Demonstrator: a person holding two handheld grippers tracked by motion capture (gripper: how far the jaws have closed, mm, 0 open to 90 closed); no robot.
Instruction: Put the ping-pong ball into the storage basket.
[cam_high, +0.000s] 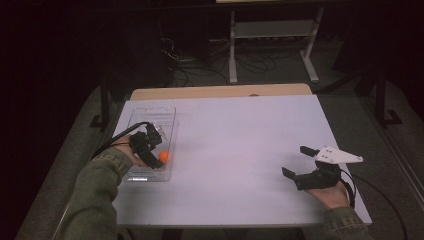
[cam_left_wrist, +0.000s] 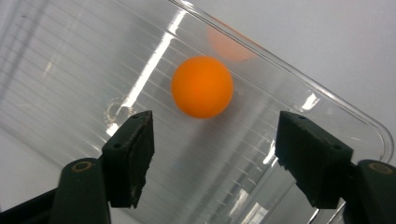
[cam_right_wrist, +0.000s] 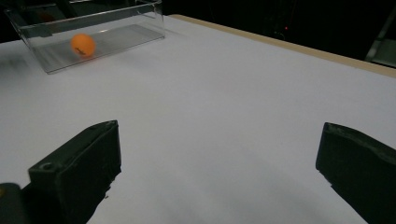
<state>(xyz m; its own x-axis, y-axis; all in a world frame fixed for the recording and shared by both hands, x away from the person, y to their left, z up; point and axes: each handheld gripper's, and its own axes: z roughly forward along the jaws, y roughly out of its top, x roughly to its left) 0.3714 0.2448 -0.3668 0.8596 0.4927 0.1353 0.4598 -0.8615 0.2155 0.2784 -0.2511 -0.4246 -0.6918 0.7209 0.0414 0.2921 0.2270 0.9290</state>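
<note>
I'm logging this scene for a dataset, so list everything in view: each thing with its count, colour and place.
ball: one, orange, lying inside the clear box, beyond the left gripper's jaws and not between them
box: one, clear plastic, open on top, at the left side of the table
table: one, white top with a wooden strip along the far edge
stand: one, white metal frame, on the floor behind the table
cables: several, dark, on the floor behind the table
left gripper: one, black, over the box, jaws apart and holding nothing
right gripper: one, black with a grey plate on top, at the table's right side, jaws wide open
sleeves: two, olive green, at the bottom edge
</note>
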